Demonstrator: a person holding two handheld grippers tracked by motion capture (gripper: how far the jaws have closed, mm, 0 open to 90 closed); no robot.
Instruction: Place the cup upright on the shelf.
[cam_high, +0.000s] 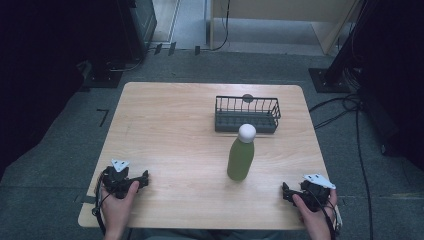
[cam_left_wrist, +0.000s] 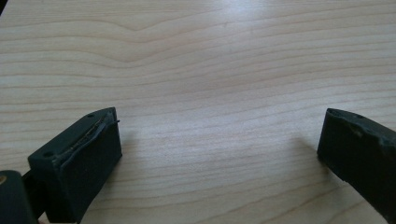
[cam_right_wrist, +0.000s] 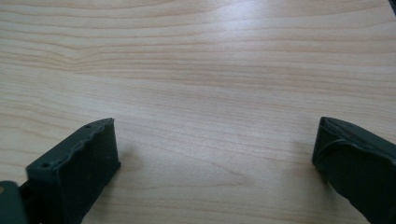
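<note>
Both grippers are parked low at the table's (cam_high: 165, 125) near edge, left gripper (cam_high: 142, 179) near the left corner, right gripper (cam_high: 286, 191) near the right; jaws are spread wide, nothing held. The bottle (cam_high: 241, 159) stands upright right of centre, the basket (cam_high: 247, 114) just behind it toward the far edge. The bottle is likely best gripped mid-body by the right gripper, kept vertical.

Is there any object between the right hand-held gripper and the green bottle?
No, nothing visible: only bare table lies between the right hand-held gripper and the green bottle. The wire basket stands behind the bottle.
</note>
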